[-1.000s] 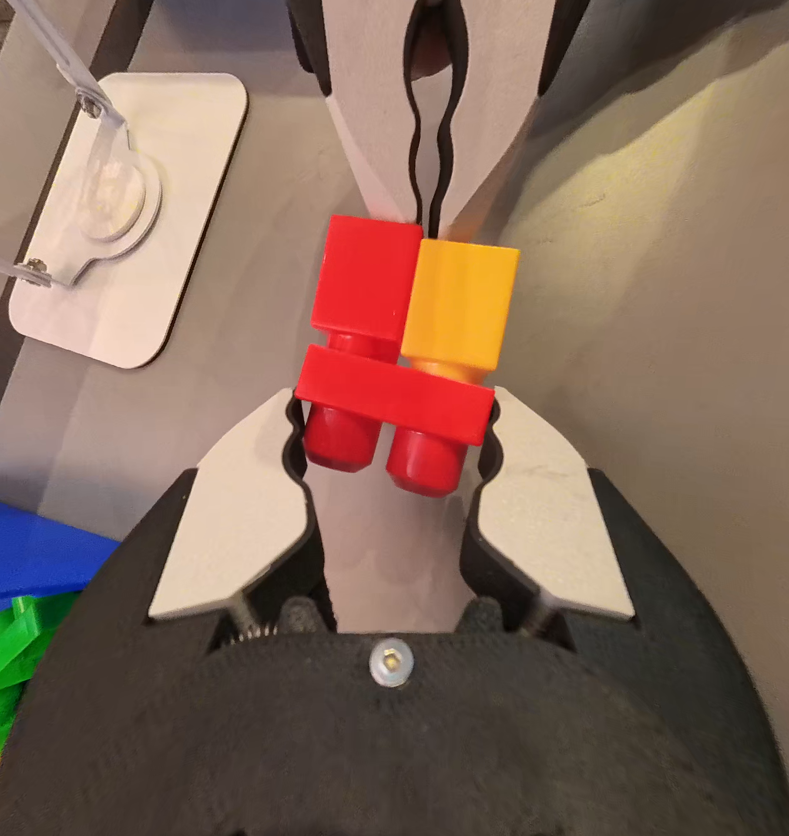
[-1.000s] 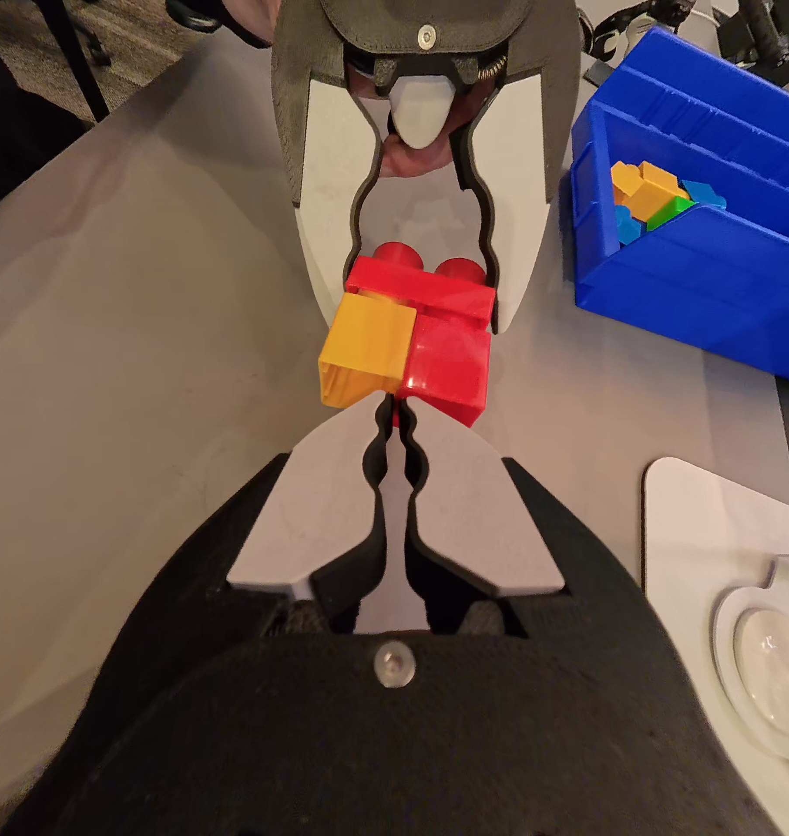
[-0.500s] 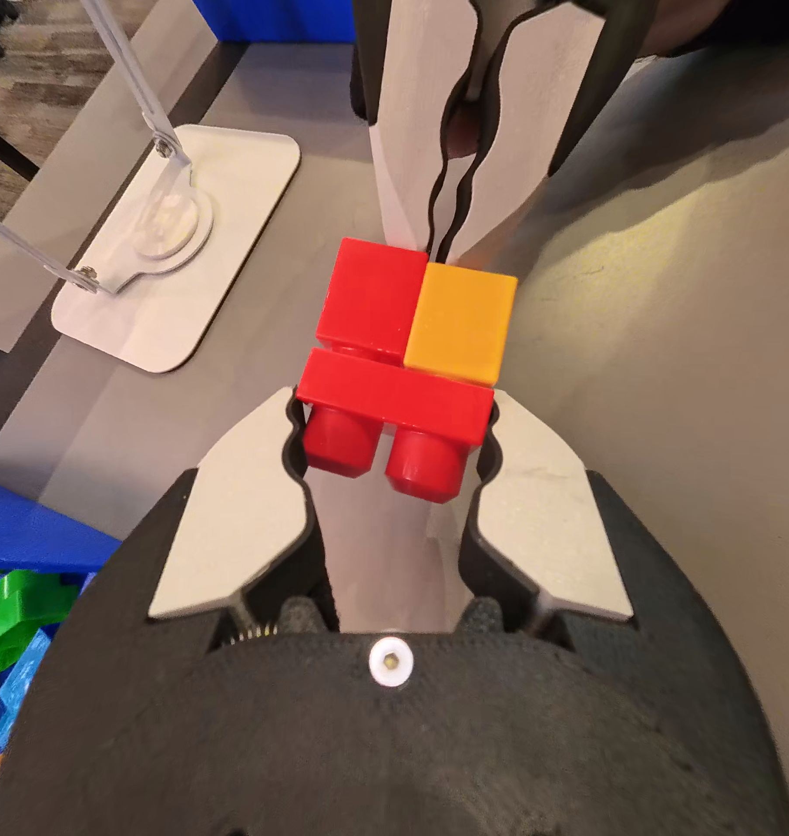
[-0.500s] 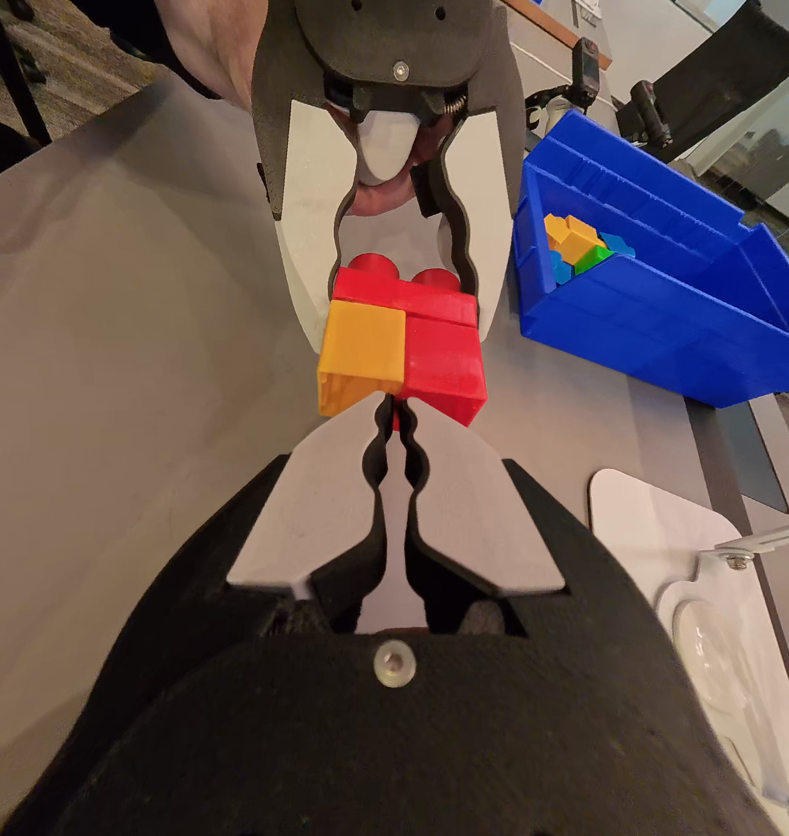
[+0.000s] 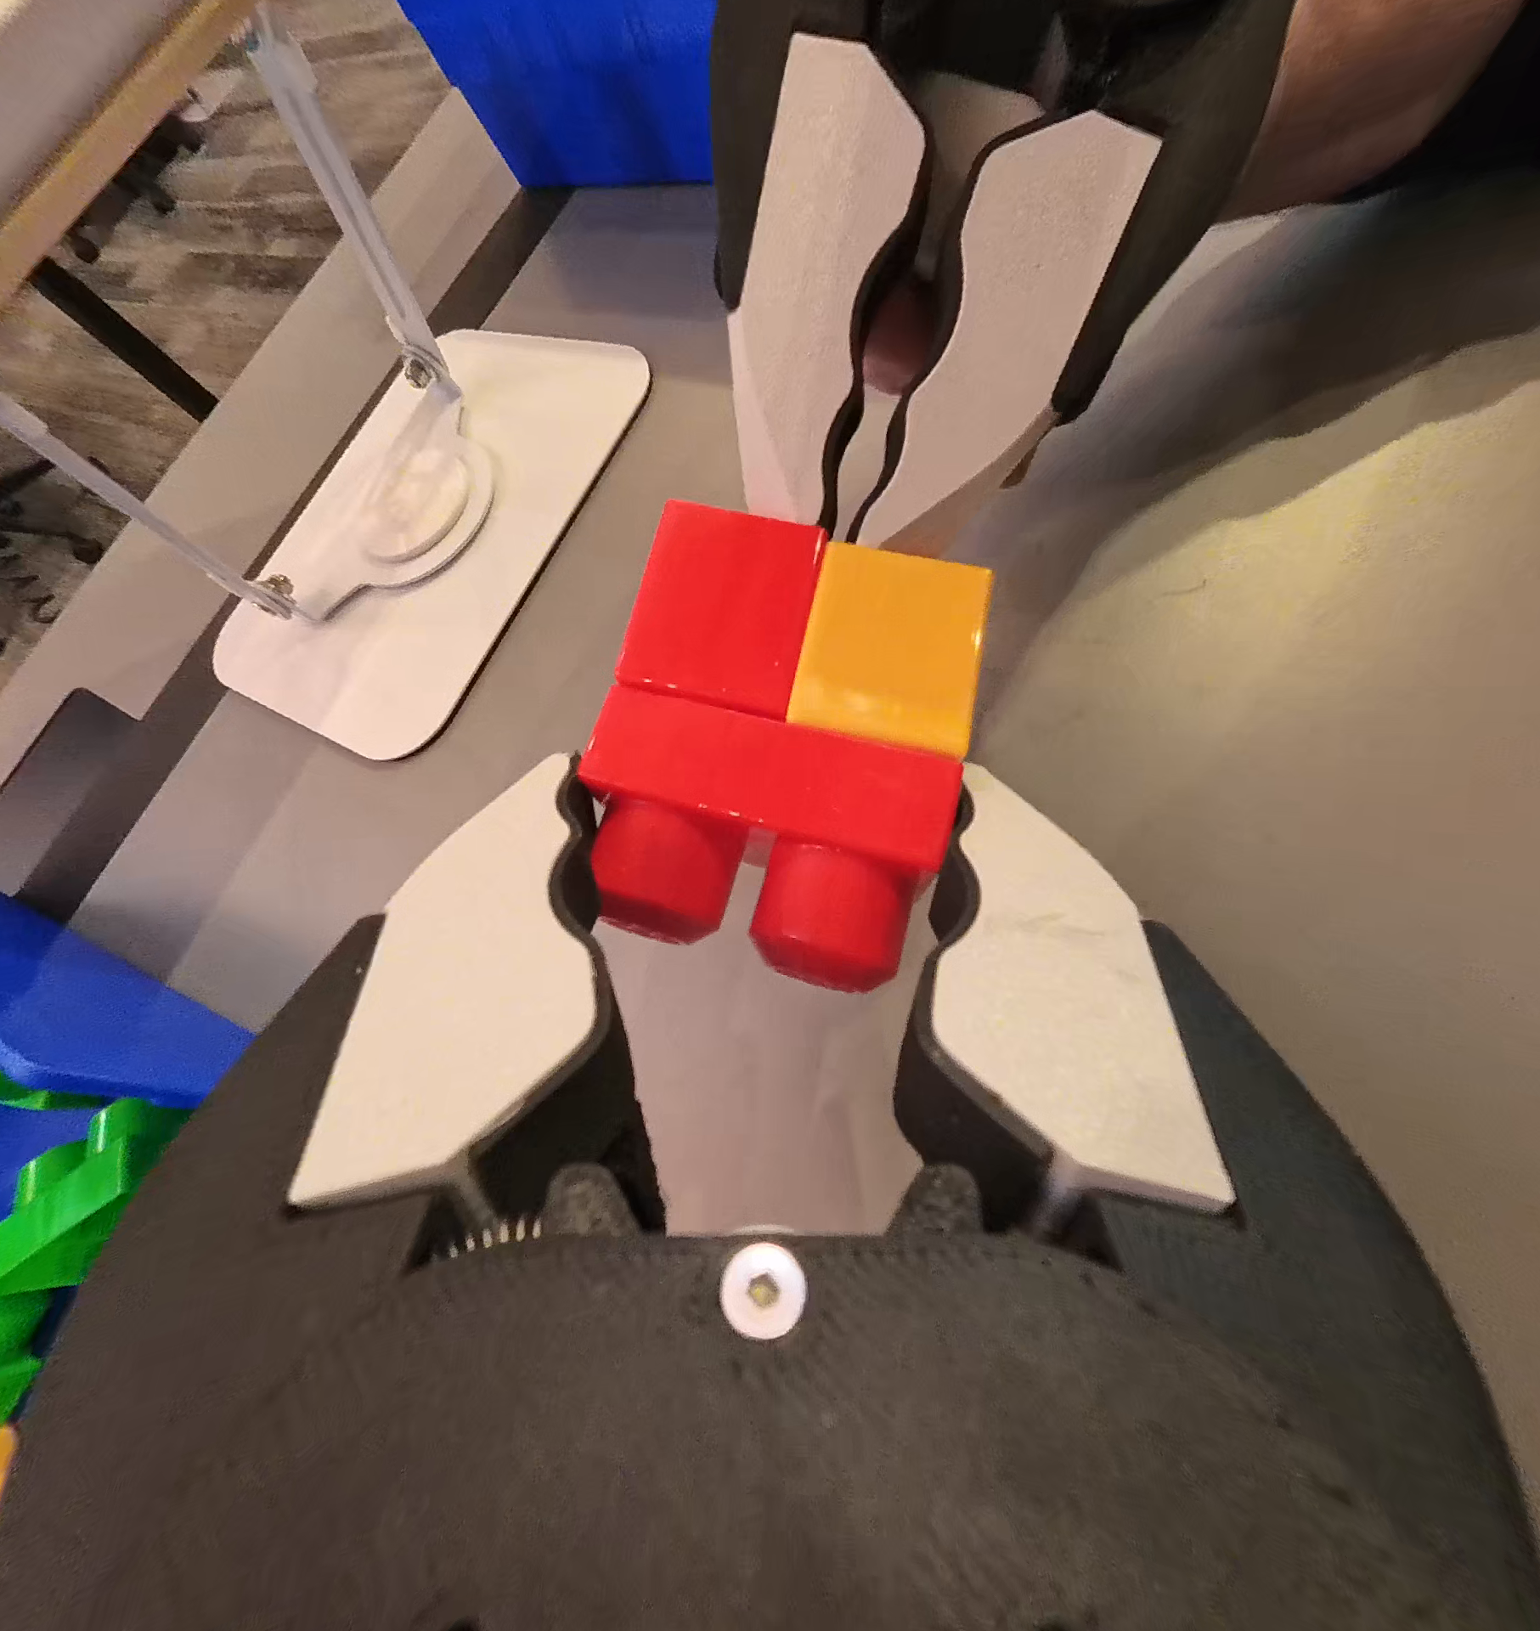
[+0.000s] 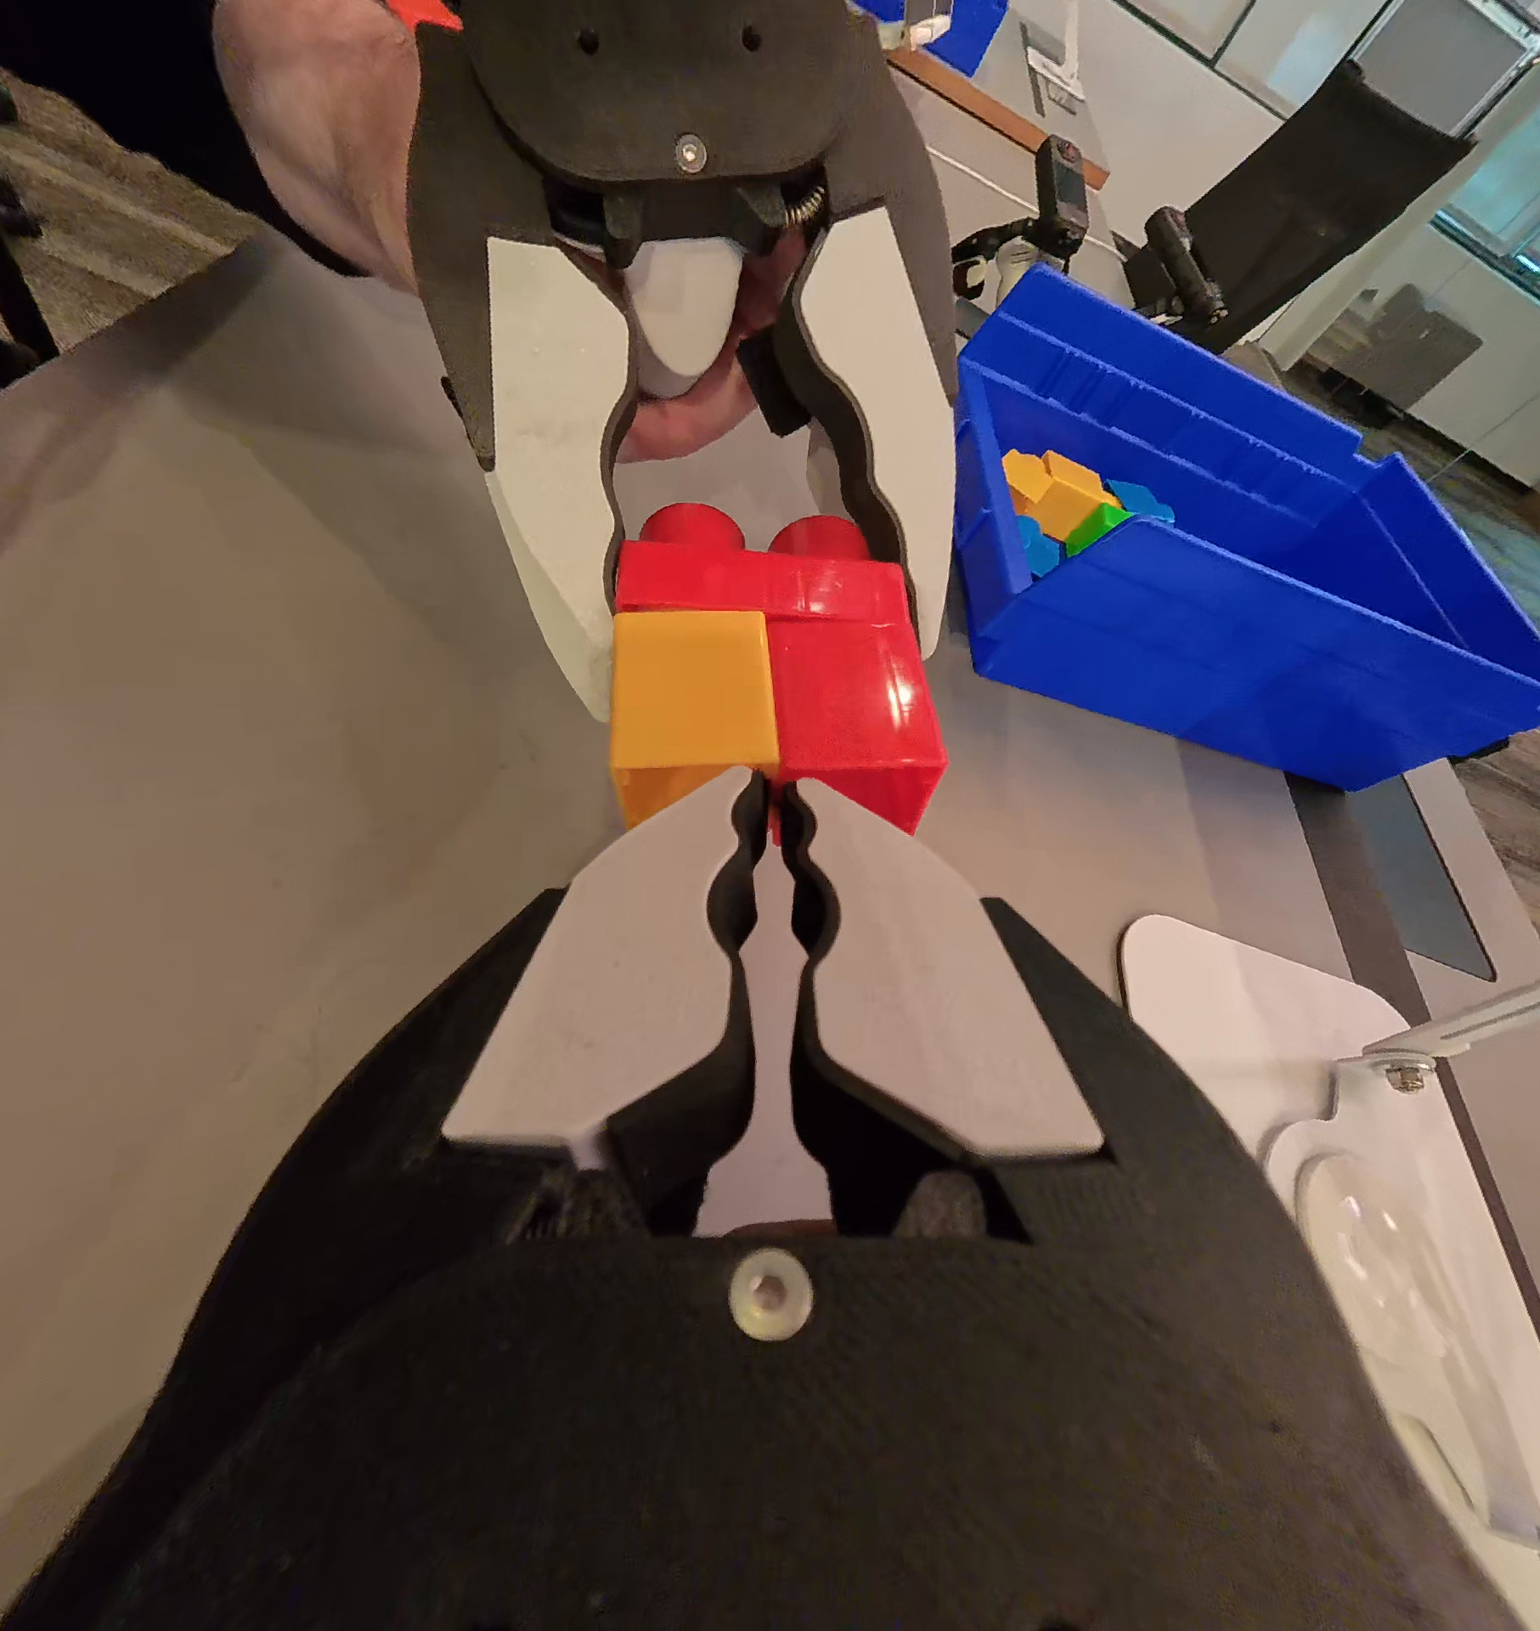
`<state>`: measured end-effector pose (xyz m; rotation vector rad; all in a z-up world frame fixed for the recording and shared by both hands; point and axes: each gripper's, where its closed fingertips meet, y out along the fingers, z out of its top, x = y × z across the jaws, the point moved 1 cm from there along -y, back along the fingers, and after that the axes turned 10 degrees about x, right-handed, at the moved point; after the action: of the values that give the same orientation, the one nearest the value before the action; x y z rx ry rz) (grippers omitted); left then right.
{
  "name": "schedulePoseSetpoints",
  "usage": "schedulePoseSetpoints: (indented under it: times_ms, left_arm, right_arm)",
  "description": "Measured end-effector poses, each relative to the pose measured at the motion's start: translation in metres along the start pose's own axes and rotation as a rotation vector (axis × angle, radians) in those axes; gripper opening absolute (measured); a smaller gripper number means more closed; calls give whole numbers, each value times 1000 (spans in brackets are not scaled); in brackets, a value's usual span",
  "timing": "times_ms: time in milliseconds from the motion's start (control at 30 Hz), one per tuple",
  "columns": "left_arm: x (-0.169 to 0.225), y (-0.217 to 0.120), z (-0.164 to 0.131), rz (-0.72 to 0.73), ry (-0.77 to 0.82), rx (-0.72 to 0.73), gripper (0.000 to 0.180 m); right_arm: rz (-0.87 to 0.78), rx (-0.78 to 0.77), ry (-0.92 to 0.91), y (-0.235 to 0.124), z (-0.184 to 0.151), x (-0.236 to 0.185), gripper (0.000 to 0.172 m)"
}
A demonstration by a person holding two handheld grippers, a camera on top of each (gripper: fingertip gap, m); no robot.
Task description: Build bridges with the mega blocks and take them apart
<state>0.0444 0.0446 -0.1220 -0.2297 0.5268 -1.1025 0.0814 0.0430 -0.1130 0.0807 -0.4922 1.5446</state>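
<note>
A block assembly is held above the grey table between both grippers. It is a long red two-stud block [image 5: 775,777] with a small red block [image 5: 722,600] and an orange block [image 5: 890,644] joined side by side to it. My left gripper [image 5: 770,785] is shut on the long red block, with a pad pressed on each end. My right gripper [image 6: 773,785] is shut at the seam between the small red block [image 6: 854,697] and the orange block [image 6: 691,688], with a sliver of red wall between its tips. The right gripper [image 5: 841,521] also shows from the left wrist view.
A blue bin [image 6: 1234,662] with orange, blue and green blocks stands to the right of the assembly. A white base plate with a clear stand [image 5: 448,547] lies on the table. Another blue bin [image 5: 42,1015] with green blocks [image 5: 25,1191] is at the lower left. Left and right tips are no more than a few centimetres apart.
Both grippers have risen and tilted together with the assembly. In the left wrist view the studs that showed between the small blocks and the long red block are now covered. Both grasps are unchanged.
</note>
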Motion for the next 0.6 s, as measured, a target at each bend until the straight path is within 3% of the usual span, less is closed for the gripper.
schedulePoseSetpoints:
  times_ms: [600]
  left_arm:
    - [-6,0,3,135,30,19,74]
  right_arm:
    - [-59,39,85,1,3,9,3]
